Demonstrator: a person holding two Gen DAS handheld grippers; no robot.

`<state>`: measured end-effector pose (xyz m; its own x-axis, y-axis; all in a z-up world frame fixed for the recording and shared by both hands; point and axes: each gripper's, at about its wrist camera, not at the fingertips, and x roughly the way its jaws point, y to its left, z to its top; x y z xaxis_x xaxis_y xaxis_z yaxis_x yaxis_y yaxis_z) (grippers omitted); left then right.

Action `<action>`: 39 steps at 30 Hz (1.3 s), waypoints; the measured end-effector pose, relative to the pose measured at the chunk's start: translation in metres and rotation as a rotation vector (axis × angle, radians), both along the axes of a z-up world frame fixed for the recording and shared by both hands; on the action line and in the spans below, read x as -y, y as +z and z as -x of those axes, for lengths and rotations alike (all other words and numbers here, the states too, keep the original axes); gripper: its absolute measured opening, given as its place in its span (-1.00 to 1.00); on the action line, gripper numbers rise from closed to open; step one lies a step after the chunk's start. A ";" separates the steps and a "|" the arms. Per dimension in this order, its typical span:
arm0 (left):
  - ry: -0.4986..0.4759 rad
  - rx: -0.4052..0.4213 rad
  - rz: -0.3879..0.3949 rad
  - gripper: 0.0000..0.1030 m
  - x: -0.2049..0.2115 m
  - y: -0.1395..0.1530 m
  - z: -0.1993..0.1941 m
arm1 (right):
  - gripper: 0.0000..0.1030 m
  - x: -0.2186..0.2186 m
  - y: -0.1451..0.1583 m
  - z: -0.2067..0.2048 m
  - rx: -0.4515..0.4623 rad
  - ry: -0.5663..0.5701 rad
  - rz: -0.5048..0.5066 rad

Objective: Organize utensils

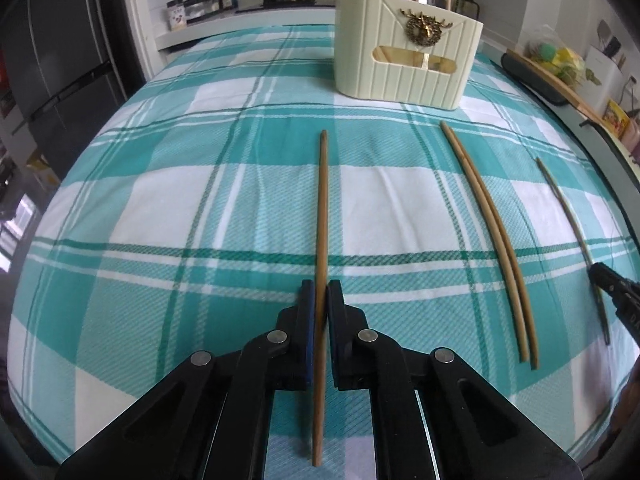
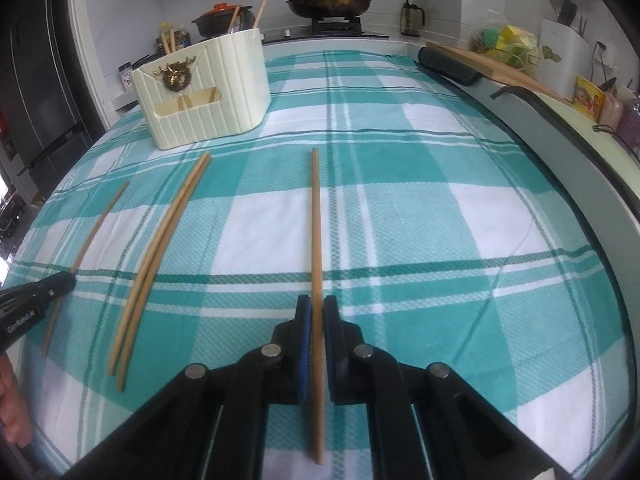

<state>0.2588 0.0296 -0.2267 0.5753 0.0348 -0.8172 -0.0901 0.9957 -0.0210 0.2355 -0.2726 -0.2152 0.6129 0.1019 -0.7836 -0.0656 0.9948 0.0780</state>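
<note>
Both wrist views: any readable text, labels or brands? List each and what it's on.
"GenRobot.AI": white print on the side of the left gripper, seen in the right wrist view.
Jar and bottle labels on the back counter: too small to read.
Yellow packet on the right-hand counter: printed, too blurred to read.
Cream utensil holder: gold emblem only, no text.

We see the holder [image 1: 406, 66] standing on the tablecloth [image 1: 160, 208], with chopsticks inside it. Nearer us than the holder lie a pair of chopsticks [image 1: 492, 236] and, on either side, one single chopstick [image 1: 322, 216].
</note>
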 end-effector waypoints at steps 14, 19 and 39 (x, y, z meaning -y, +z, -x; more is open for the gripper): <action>0.035 0.007 -0.045 0.82 -0.015 -0.010 0.018 | -0.04 0.014 -0.003 0.029 0.051 0.004 0.048; 0.041 -0.002 -0.034 0.92 -0.018 -0.012 0.016 | -0.01 0.013 -0.006 0.027 0.061 -0.002 0.066; 0.039 -0.003 -0.033 0.97 -0.017 -0.013 0.016 | 0.02 0.009 -0.007 0.027 0.085 -0.002 0.093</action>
